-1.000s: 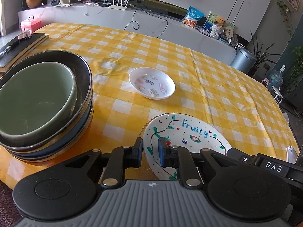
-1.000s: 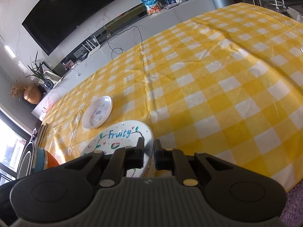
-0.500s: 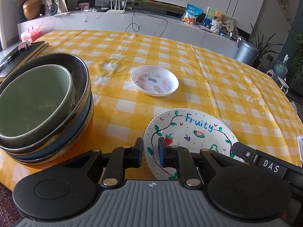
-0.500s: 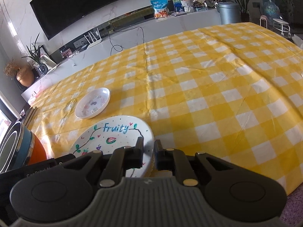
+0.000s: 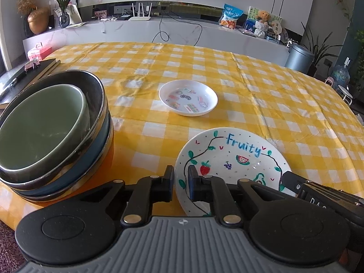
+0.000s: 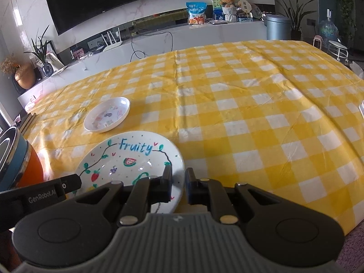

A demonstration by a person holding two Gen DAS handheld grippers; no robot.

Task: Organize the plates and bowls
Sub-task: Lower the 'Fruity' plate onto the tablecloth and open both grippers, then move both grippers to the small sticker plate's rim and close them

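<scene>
A white plate painted with fruit and the word "Fruity" (image 5: 232, 159) (image 6: 132, 159) is at the near edge of the yellow checked table. My left gripper (image 5: 180, 182) is shut on its left rim. My right gripper (image 6: 178, 183) is shut on its right rim. A small white dish with stickers (image 5: 188, 97) (image 6: 107, 115) lies further back. A stack of bowls (image 5: 52, 132), green one on top inside a dark one, over blue and orange ones, stands at the left; its side shows in the right wrist view (image 6: 16, 159).
The checked tablecloth (image 6: 250, 104) stretches far to the right and back. Dark books or boards (image 5: 29, 72) lie at the table's far left. A white cabinet with clutter (image 5: 182, 29) and a grey bin (image 5: 298, 56) stand behind the table.
Both views have levelled out and pulled back a little, with the plate held in both grippers and raised slightly at the near edge. The small dish and bowl stack have not moved.
</scene>
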